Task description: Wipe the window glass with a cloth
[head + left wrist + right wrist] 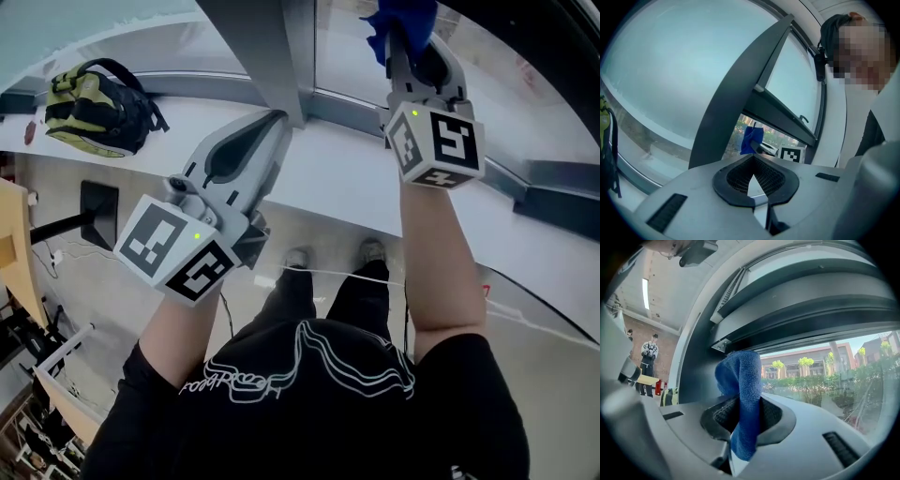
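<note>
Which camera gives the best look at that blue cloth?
The right gripper view: the cloth fills the centre, pinched in the right claw. The head view catches only a scrap at its top edge; the left gripper view shows it small and distant.

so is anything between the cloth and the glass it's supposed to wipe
Nothing visible does. The right tongs grip the blue cloth up beside the dark window frame, with the bare window glass right next to it. Whether the cloth touches the pane can't be told.
</note>
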`<state>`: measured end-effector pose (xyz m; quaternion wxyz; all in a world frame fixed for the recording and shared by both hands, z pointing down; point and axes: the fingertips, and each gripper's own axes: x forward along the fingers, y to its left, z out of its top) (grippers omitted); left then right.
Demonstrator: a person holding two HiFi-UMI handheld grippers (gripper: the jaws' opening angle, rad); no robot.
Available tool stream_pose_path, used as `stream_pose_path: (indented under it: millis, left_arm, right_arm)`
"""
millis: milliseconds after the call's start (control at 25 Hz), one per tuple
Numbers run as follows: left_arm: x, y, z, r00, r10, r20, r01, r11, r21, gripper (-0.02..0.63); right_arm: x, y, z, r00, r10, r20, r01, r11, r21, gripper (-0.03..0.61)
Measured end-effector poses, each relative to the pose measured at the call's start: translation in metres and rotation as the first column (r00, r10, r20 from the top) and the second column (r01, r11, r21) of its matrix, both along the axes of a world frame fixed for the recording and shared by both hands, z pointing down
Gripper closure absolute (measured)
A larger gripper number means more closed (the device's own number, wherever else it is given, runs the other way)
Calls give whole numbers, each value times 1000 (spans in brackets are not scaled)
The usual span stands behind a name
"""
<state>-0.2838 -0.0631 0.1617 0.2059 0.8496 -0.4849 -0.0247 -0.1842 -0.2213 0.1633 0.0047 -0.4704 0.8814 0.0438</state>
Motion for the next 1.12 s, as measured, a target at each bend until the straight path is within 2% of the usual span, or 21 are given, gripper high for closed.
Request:
stream_pose_path:
  millis: [280, 480, 760, 1120]
  left_arm:
    - [54, -4, -1, 1000, -5, 16, 5, 1000, -12, 607]
    - [93, -17, 7, 1000, 14, 14, -14, 999, -45, 607]
    - [181, -24, 1, 999, 45, 10, -45, 998, -50, 607]
    - [247, -41, 14, 996, 90, -3, -90, 993, -76, 607]
  right_arm:
    - [66, 1, -1, 999, 26, 40, -26, 1000, 1, 511]
    - [105, -7, 0, 999, 38, 31, -38, 999, 7, 511]
    - [189, -3, -5, 997, 64, 45, -64, 998, 2, 511]
    - [254, -2, 3, 996, 87, -11, -87, 996, 22, 511]
